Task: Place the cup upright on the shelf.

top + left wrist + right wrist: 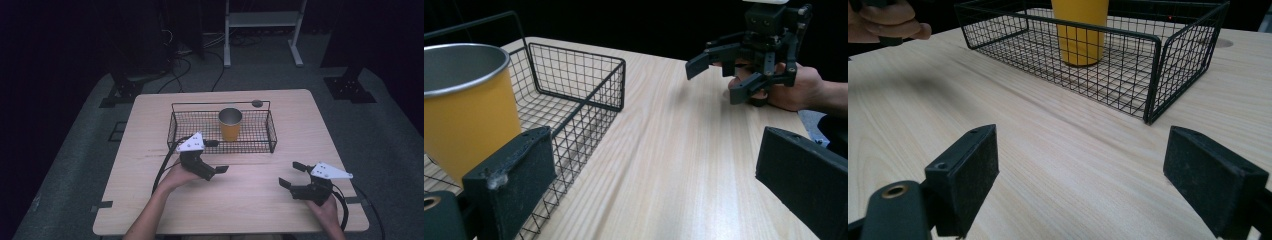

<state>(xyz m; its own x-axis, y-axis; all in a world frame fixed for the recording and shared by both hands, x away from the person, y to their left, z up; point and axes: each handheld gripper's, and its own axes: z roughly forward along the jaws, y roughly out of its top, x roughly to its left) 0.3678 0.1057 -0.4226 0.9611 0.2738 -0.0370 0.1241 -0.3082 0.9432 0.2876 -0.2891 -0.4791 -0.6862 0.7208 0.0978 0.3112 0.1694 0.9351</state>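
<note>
We find no brand, label or writing that we can read on anything here. A yellow cup point(230, 124) with a metal rim stands upright inside a black wire basket point(174, 127) at the far middle of the wooden table point(260, 200).

The left gripper point(216, 156) sits just in front of the basket's near left corner, its jaws spread wide with nothing between them. In the left gripper view the cup point(466, 102) looms close beyond the left jaw, inside the basket point(589, 95), and not between the jaws.

The right gripper point(292, 174) rests near the table's right front, well apart from the basket, jaws also spread and holding nothing. Its own view shows bare table point(1058, 165) between the jaws, with the basket point(1153, 75) and cup point(1079, 30) farther ahead.

The left gripper view also shows the right gripper point(724, 75) and the hand point(796, 87) gripping it. From above, a small dark round spot point(257, 103) lies behind the basket, perhaps a hole in the table.
</note>
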